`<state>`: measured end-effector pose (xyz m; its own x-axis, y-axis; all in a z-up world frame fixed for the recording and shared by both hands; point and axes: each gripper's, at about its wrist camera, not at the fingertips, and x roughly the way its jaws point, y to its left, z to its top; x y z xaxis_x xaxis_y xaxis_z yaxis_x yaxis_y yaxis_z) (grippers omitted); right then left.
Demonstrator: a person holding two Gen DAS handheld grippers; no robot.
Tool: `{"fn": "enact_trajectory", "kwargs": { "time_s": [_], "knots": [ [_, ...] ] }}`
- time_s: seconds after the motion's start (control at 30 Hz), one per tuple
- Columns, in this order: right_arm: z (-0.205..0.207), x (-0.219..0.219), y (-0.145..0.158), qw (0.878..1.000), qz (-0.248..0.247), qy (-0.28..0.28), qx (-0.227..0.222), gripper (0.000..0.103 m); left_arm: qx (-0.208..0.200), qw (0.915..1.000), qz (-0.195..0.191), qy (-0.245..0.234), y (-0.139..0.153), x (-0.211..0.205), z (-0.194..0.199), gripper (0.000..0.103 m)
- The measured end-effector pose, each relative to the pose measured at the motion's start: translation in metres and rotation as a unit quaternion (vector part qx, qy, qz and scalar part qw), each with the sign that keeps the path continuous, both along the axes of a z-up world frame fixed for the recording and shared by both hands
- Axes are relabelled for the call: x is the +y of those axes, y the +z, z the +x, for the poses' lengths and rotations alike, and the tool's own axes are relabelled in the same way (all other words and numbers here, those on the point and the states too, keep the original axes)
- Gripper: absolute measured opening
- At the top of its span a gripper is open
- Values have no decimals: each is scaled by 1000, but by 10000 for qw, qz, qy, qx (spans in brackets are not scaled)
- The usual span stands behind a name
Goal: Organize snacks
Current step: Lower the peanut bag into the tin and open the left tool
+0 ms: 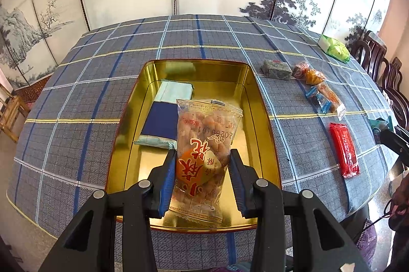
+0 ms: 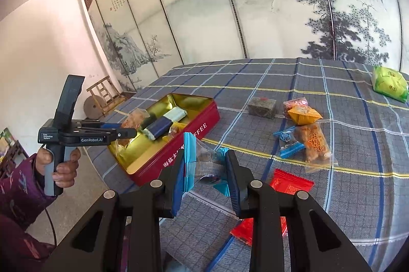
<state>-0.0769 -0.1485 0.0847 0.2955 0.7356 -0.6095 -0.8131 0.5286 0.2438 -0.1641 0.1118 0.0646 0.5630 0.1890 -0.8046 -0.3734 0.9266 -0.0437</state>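
A blue plaid cloth (image 1: 84, 103) covers the bench; an ink-landscape folding screen (image 2: 255, 3) stands behind, dark wooden chairs (image 1: 383, 62) alongside.

The right gripper's fingers (image 2: 231, 171) cover the middle of the blue-edged clear packet (image 2: 204, 157), so its contents are unclear. They also hide the middle of the red packet (image 2: 291, 183). The clear twist-snack bag (image 1: 204, 144) hides part of the navy packet (image 1: 159, 123) beside it.

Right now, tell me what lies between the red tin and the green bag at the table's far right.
In the right wrist view, a grey block and an orange packet sit between the red tin and the green bag.
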Motion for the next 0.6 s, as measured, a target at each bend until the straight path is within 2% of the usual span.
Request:
{"fn": "enact_trajectory", "kwargs": {
  "time_s": [0.6],
  "knots": [
    [0,0,-2,10000,-26,23,28,31,148,9996,235,-108,-10,-10,9,36]
  ]
}}
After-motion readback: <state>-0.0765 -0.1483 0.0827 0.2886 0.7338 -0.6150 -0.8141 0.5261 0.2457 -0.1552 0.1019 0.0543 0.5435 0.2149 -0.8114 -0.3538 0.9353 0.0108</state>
